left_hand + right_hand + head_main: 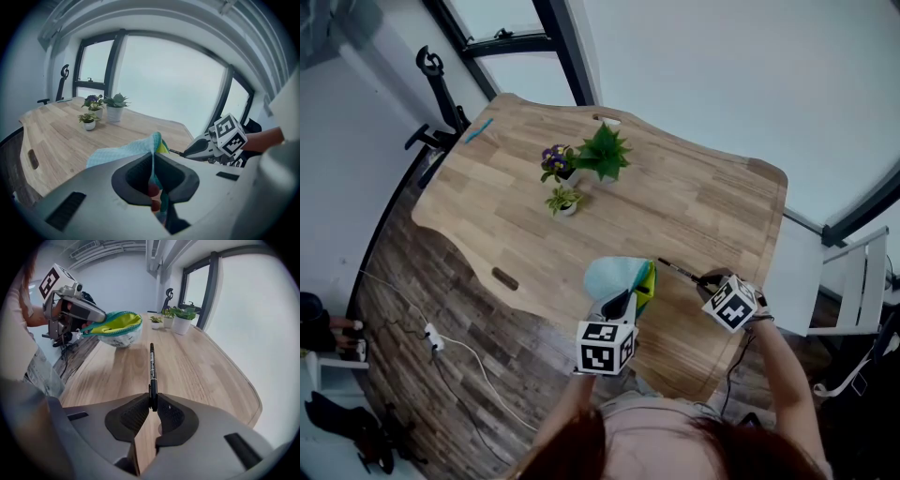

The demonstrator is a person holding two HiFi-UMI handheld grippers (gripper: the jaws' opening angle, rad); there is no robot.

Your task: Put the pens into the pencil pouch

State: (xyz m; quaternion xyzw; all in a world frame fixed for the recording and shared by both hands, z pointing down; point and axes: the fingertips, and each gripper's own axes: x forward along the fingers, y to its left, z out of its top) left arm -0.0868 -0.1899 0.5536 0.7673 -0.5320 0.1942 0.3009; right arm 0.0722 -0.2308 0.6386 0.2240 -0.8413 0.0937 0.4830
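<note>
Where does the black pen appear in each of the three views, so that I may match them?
Head view: the pen is right of centre, pointing up-left from the right gripper.
Left gripper view: only the pen's tip shows, right of centre, beyond the pouch.
Right gripper view: the pen runs up the centre, clamped between the jaws.
Shared landmark: the blue pouch, held by the left gripper.

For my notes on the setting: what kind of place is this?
Probably an office or study room: a wooden desk, large windows and small potted plants.
</note>
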